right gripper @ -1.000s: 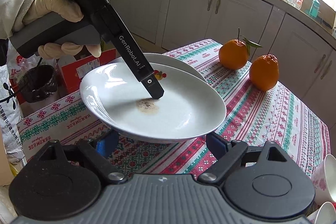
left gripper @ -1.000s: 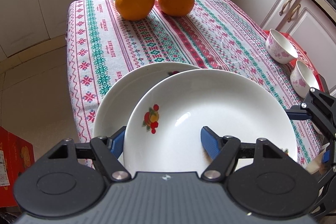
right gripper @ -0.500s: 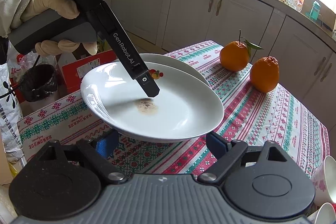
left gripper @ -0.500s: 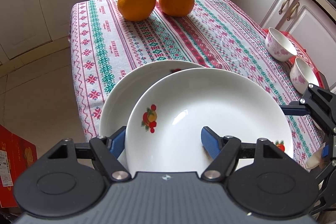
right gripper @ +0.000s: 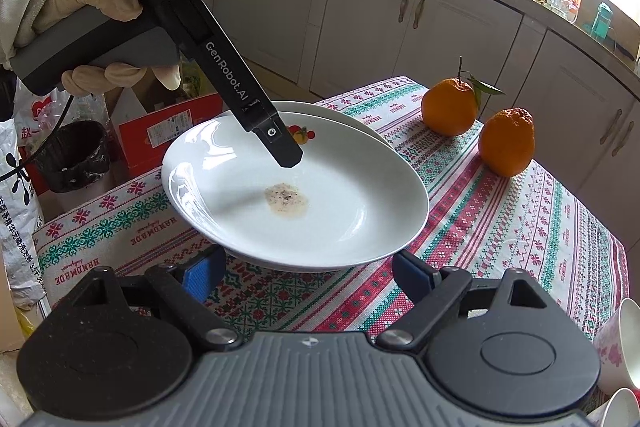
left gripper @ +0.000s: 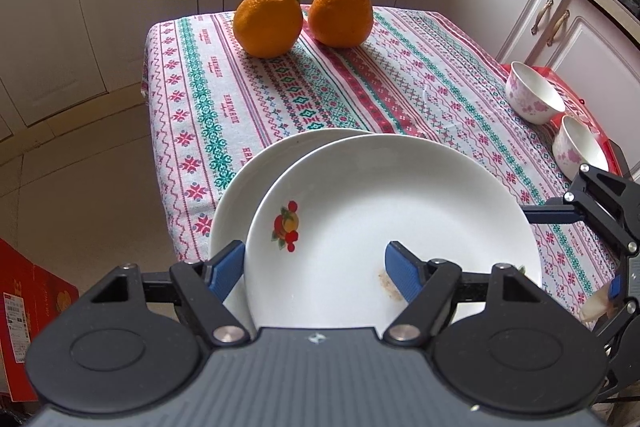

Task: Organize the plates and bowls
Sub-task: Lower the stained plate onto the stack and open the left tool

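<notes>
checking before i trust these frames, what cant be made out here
- Lower plate: mostly covered by the top plate in both views; whether it carries a print is hidden.
- Left gripper: jaws opening around the top plate's rim; pad contact unclear.
- Pink-flowered bowls: cut off by the right wrist view's edge.
- Worktop items by the window: too small and glare-washed.

We see only a crescent of the lower plate (left gripper: 236, 195), the upper plate (left gripper: 392, 211) covering the rest. The frame edge cuts both bowls (right gripper: 618, 343) in the right wrist view. The red box's (left gripper: 20, 311) print is too small to read.
</notes>
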Tool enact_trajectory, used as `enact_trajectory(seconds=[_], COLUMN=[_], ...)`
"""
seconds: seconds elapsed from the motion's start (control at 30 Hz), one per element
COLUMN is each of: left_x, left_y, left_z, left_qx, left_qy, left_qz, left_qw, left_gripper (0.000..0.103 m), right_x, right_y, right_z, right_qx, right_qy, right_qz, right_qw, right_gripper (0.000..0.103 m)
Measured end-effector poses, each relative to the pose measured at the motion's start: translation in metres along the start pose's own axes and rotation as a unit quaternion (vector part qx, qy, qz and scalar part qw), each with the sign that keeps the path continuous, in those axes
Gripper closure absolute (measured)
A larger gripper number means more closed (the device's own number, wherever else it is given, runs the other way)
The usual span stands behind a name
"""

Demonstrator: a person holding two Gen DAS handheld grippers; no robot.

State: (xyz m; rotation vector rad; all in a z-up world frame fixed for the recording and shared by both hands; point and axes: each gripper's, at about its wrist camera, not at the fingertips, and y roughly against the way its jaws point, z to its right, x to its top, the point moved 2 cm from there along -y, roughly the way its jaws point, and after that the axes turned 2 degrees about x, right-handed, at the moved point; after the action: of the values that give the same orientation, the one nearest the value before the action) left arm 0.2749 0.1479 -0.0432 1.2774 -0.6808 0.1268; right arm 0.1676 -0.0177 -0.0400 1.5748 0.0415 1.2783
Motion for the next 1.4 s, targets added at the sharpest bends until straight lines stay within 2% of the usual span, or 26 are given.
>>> enact_trajectory(seconds=[0.07,0.33,0.5,0.7,0.87,1.1,1.27,1.4], left_x=[0.001,0.002,0.003,0.004,0.004,0.001,-0.004,-0.011], left_y=[0.001,0.002,0.001,0.003,0.006,0.02,0.035,0.044], left_z=[0.0,0.001,0.002,0.003,0.005,0.025,0.051,0.075], left_qx=[-0.002,0.008,0.014,0.038,0.047,0.062,0.052,0.047], left_qy=[0.0,-0.005,-0.008,-0.019,-0.026,-0.045,-0.056,-0.06], left_qz=[0.003,0.011,0.014,0.024,0.032,0.076,0.125,0.156], left_qw=[1.0,0.9999,0.9998,0.9988,0.998,0.9942,0.9892,0.9849], left_gripper=[0.023,0.021,0.02,0.011,0.011,0.011,0.009,0.009], right_x=[0.0,0.0,-0.002,-0.002,-0.002,-0.006,-0.012,-0.02], right_y=[-0.001,-0.003,0.0,0.005,0.011,0.025,0.037,0.052], right_z=[0.0,0.002,0.003,0.007,0.008,0.019,0.026,0.031], right_qx=[0.0,0.001,-0.011,-0.013,-0.011,-0.017,-0.026,-0.049], right_qy=[0.001,0.0,0.001,-0.005,-0.01,-0.039,-0.056,-0.066], right_qz=[-0.001,-0.003,-0.002,0.002,0.003,0.005,0.004,0.011], right_qw=[1.0,1.0,1.0,1.0,1.0,0.999,0.998,0.997], right_gripper=[0.01,0.01,0.002,0.0,0.0,0.0,0.0,0.0])
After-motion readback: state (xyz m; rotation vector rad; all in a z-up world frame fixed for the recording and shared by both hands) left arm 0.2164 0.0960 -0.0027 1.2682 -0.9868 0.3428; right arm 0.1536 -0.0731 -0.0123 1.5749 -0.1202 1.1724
